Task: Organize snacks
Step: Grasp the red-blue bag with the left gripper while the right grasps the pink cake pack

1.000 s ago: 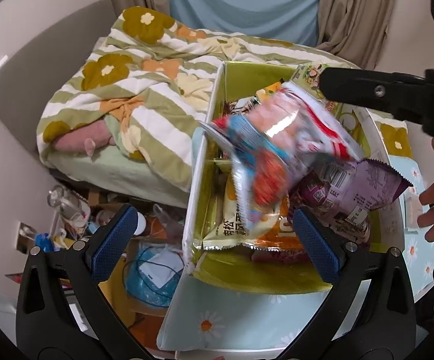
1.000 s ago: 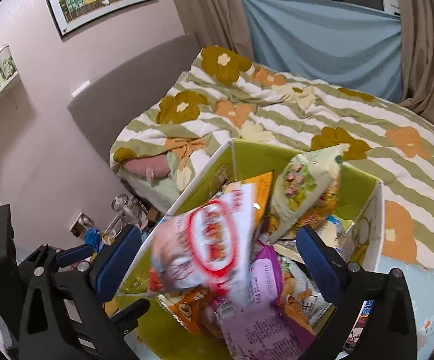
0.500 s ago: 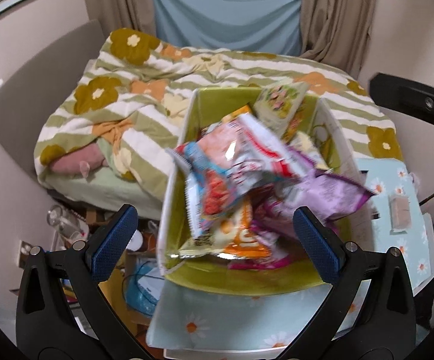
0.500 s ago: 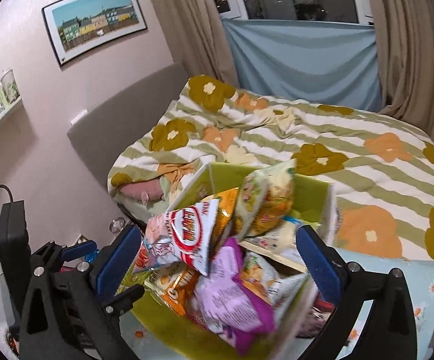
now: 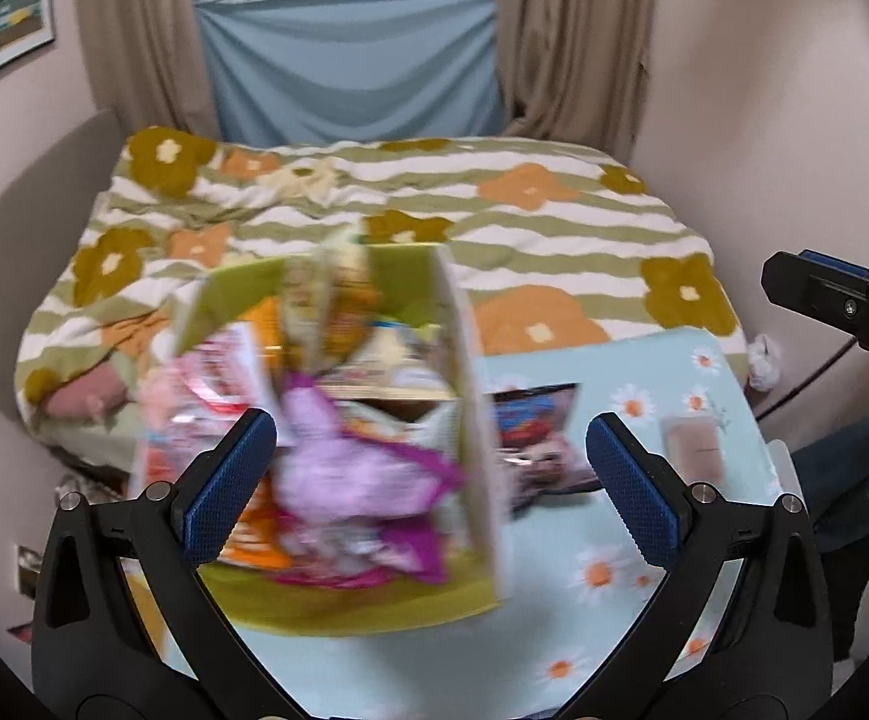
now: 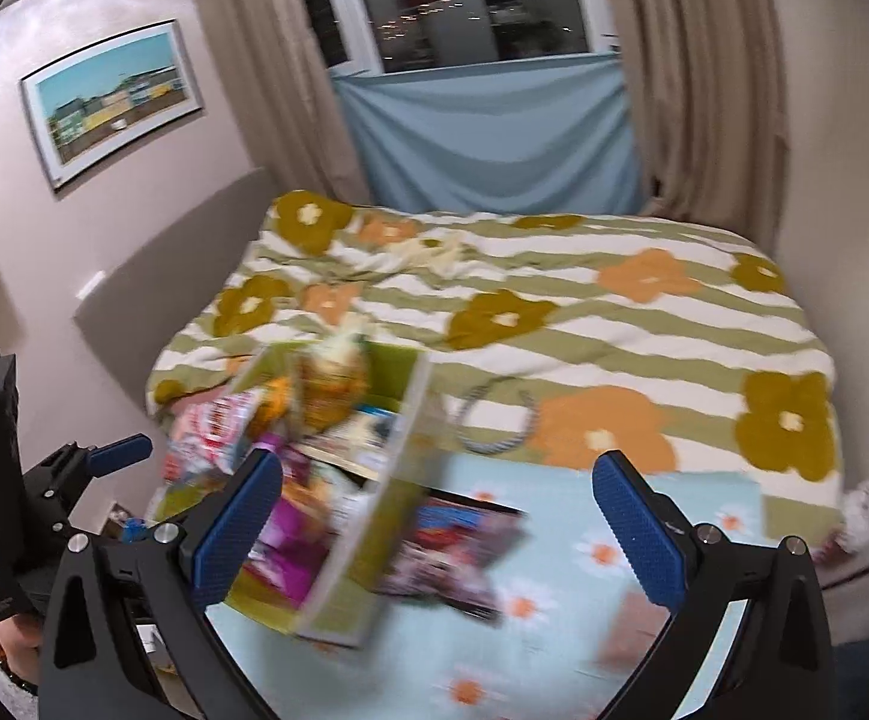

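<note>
Between your left gripper's [image 5: 431, 459] blue pads, spread wide with nothing held, sits the green-lined box [image 5: 470, 396], heaped with snack bags. Your right gripper [image 6: 437, 507] is equally wide apart and empty, with a dark snack packet [image 6: 452, 558] lying flat on the tabletop [image 6: 554, 648] just beside the box's white wall.

My read is that the pile is your main risk. The purple bag [image 5: 350, 480] rides on top, near the front edge, and looks like slick crinkled film; a nudge from a passing finger could slide it, or the pink-and-red bag [image 5: 218, 384] at the left rim, over the side toward the floor clutter. The box walls look like thin card, so pressing more in may bow or tip them. The flat packet offers little edge to pinch against the daisy-print cloth. Both views are blurred, so finer detail cannot be told.
</note>
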Demonstrator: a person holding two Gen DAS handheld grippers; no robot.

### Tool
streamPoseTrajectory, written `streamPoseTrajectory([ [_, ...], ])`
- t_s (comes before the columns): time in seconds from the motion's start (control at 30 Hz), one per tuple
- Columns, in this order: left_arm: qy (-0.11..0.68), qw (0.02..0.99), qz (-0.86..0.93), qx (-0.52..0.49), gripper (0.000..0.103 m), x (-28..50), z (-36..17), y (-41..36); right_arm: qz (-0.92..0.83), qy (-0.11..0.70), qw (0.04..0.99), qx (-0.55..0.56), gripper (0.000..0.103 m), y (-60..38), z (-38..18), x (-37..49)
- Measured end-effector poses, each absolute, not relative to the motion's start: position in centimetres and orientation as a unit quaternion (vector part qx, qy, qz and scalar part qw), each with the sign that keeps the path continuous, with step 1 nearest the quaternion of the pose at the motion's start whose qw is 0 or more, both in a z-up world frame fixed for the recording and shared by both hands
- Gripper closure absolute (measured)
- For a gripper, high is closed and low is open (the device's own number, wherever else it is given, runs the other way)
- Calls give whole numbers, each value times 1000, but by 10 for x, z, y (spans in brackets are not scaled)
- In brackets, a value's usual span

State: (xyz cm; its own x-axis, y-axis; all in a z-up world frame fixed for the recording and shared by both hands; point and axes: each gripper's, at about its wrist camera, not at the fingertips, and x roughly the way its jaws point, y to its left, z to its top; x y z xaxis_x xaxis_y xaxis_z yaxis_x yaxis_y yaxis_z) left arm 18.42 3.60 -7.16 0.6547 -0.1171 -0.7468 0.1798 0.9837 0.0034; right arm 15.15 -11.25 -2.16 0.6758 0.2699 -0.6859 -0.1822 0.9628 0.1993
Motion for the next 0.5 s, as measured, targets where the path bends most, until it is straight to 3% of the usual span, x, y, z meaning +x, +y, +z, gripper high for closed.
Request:
streamPoseTrajectory([
  [0.5,473,870,-3,139,0,215,-193,-112,56,485,865,115,0,-245,-123,144],
])
